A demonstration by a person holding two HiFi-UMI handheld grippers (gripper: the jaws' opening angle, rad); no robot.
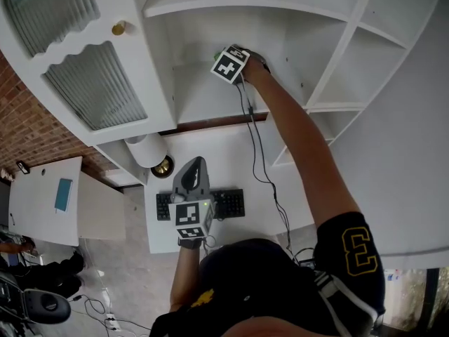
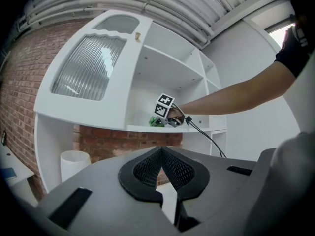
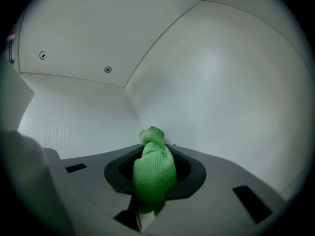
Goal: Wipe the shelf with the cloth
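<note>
Left gripper [image 1: 196,163]: nearest of all, low at 6 o'clock in the head view, over the desk [image 1: 231,153]. Its jaws are together with nothing between them.
Why there: probably parked clear, so the other arm has the shelf bay to itself.
Right gripper [image 1: 224,58]: at 12 o'clock from the left one, at the end of an outstretched arm inside the white shelf [image 1: 200,100], tilted down toward the board.
Grip: jaws clamped nearly together on the cloth [image 3: 153,171].
Cloth: green and bunched, with a tuft poking past the tips toward 12 o'clock, aimed at the bay's back corner.
Why so held: with the tuft leading, fabric rather than the jaws should meet the board.
Contact: the left gripper view puts the cloth right at board level, but I cannot tell whether it presses on the board.
</note>
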